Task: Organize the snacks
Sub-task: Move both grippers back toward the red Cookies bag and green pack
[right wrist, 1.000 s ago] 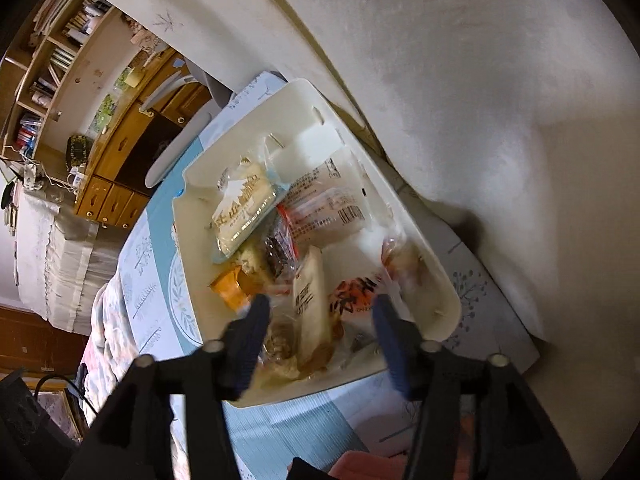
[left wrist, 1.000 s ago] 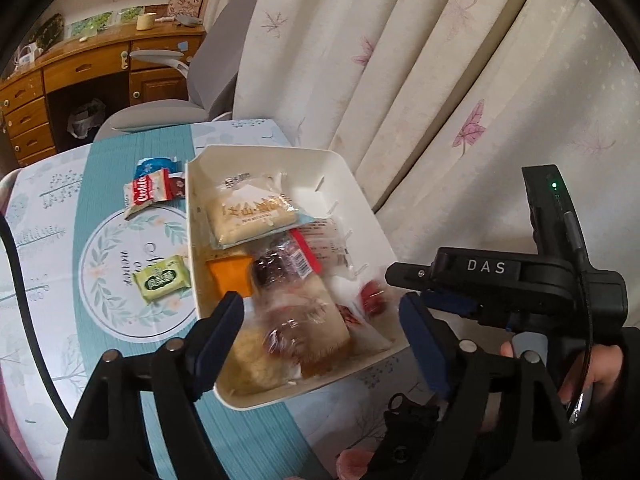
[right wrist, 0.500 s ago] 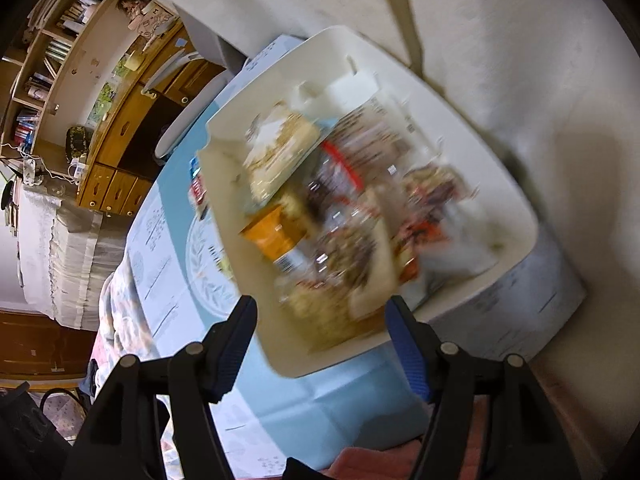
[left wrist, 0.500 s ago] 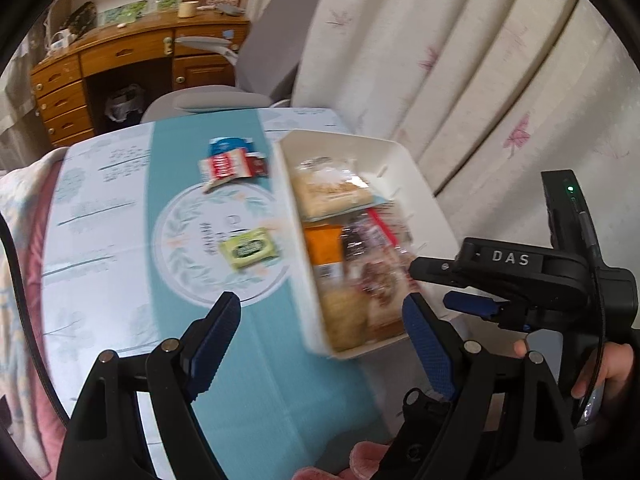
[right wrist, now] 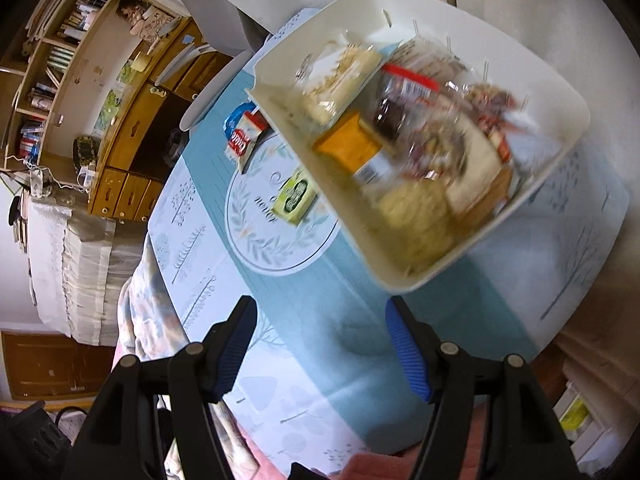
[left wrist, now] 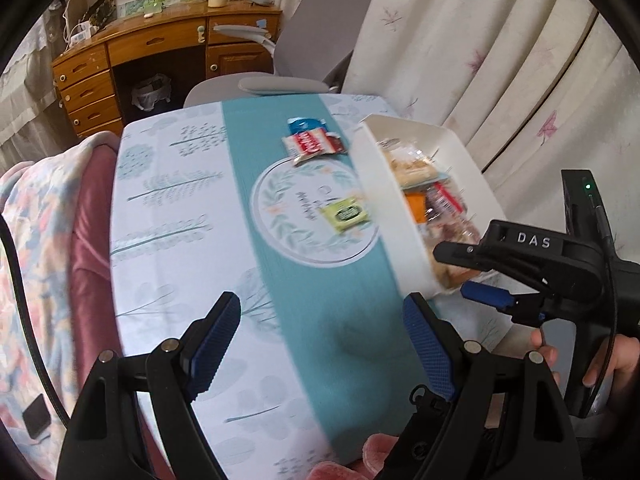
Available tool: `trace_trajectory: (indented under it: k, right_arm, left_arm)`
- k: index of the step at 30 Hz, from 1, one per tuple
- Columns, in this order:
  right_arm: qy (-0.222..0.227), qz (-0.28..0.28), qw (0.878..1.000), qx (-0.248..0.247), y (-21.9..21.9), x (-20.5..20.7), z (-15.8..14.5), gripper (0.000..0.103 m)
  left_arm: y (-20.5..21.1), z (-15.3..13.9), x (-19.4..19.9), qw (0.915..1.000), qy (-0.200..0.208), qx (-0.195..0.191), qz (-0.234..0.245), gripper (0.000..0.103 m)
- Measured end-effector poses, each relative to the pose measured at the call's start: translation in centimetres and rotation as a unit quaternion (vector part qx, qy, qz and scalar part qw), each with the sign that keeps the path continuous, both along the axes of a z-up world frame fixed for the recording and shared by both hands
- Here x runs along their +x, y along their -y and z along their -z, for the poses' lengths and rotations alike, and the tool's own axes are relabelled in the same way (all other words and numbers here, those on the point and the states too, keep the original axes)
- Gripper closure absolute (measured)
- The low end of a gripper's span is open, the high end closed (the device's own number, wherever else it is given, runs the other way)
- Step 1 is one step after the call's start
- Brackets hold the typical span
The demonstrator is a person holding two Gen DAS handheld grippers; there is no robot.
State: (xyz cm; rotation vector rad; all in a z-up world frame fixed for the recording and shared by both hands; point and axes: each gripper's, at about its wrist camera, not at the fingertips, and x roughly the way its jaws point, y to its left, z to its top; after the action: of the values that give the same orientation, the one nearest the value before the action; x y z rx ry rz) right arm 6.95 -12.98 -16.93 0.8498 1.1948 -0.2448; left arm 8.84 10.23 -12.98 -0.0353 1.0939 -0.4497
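A white bin (left wrist: 384,216) (right wrist: 560,92) holding several wrapped snacks stands at the table's right edge by the curtain. Left of it on the cloth lie a green packet (left wrist: 345,213) (right wrist: 295,196), a red-and-white packet (left wrist: 310,144) (right wrist: 244,142) and a blue packet (left wrist: 304,123) behind it. My left gripper (left wrist: 322,342) hangs open over bare tablecloth, left of and nearer than the bin, nothing between its fingers. My right gripper (right wrist: 322,350) is also open and empty over the cloth in front of the bin. In the left wrist view the right gripper's body (left wrist: 532,268) overlaps the bin's near corner.
The table (left wrist: 180,216) carries a teal and white cloth with a round leaf print. A pink and floral blanket (left wrist: 44,216) drapes off its left side. A grey chair (left wrist: 288,76) and a wooden desk (left wrist: 160,52) stand beyond. Curtains (left wrist: 500,60) hang close on the right.
Both grippers have drawn back and leftward from over the bin to bare cloth. The right gripper's jaws stand a little wider than a second ago. The bin and the packets kept their places.
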Motion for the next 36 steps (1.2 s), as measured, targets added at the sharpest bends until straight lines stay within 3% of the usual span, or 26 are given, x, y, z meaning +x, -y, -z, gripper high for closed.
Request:
trace_trajectory:
  k: [8, 21, 24, 31, 35, 36]
  right_arm:
    - [0.012, 0.019, 1.0, -0.01, -4.6, -0.2, 0.9, 0.036]
    - [0.03, 0.058, 0.997, -0.049, -7.0, 2.2, 2.2, 0.036]
    - [0.035, 0.063, 0.995, -0.065, -7.3, 3.4, 2.6, 0.036]
    - [0.04, 0.083, 0.992, -0.09, -7.4, 6.1, 4.2, 0.036]
    - [0.044, 0.082, 0.99, -0.102, -7.5, 7.9, 5.4, 0.036]
    - [0.042, 0.081, 0.991, -0.101, -7.5, 8.1, 5.7, 0.036]
  left_arm:
    - [-4.3, 2.5, 0.6, 0.9994, -0.024, 0.019, 0.018, 0.021]
    - [-6.2, 1.9, 8.7, 0.9886, 0.041, 0.128, 0.069, 0.021]
    - [-5.4, 1.3, 11.6, 0.9819, 0.068, 0.153, 0.09, 0.021]
    - [-1.3, 0.8, 17.6, 0.968, 0.1, 0.17, 0.156, 0.021]
    - [1.9, 2.0, 20.6, 0.953, 0.109, 0.189, 0.21, 0.021]
    - [3.0, 2.6, 21.4, 0.9459, 0.114, 0.199, 0.23, 0.021]
